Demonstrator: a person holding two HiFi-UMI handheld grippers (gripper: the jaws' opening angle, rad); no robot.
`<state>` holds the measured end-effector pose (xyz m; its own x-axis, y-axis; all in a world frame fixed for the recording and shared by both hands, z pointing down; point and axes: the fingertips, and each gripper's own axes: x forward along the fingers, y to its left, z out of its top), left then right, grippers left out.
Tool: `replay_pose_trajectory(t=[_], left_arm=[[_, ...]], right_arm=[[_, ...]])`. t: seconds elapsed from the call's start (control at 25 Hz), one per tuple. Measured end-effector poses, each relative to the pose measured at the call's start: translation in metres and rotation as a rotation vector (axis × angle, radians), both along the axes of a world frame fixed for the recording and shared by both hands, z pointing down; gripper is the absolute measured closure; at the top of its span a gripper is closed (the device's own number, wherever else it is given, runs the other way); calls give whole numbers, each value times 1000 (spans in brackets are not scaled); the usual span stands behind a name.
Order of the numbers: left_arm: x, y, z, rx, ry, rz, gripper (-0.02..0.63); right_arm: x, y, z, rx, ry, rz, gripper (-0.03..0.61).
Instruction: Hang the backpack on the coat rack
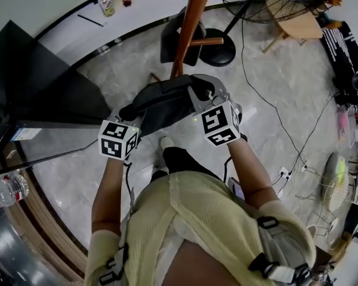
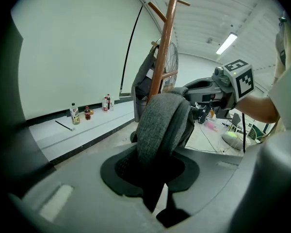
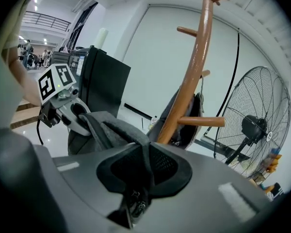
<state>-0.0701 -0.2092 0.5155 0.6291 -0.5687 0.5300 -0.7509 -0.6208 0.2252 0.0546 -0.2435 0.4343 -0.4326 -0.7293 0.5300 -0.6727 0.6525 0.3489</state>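
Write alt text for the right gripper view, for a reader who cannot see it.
The right gripper is shut on a grey backpack strap, with a wooden coat rack standing just ahead. The left gripper holds the same strap at the left, a dark bag hangs on the rack, and a floor fan stands to the right.

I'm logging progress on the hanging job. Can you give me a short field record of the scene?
backpack: dark with grey straps, held between both grippers, not yet on a peg
left gripper: shut on the backpack, by a strap
right gripper: shut on the backpack, by a strap
coat rack: wooden, upright, just ahead
rack load: a dark bag hangs there
nearby: standing fan beside the rack
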Motion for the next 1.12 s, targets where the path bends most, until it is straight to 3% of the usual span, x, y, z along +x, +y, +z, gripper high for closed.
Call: replay_pose_trajectory(t=[0.68, 1.12], left_arm=[[-2, -16, 7, -47, -22, 77, 545], [-2, -21, 15, -97, -11, 78, 546]], right_arm=[[0, -8, 7, -40, 50, -23, 531], [-2, -11, 11, -73, 71, -66, 528]])
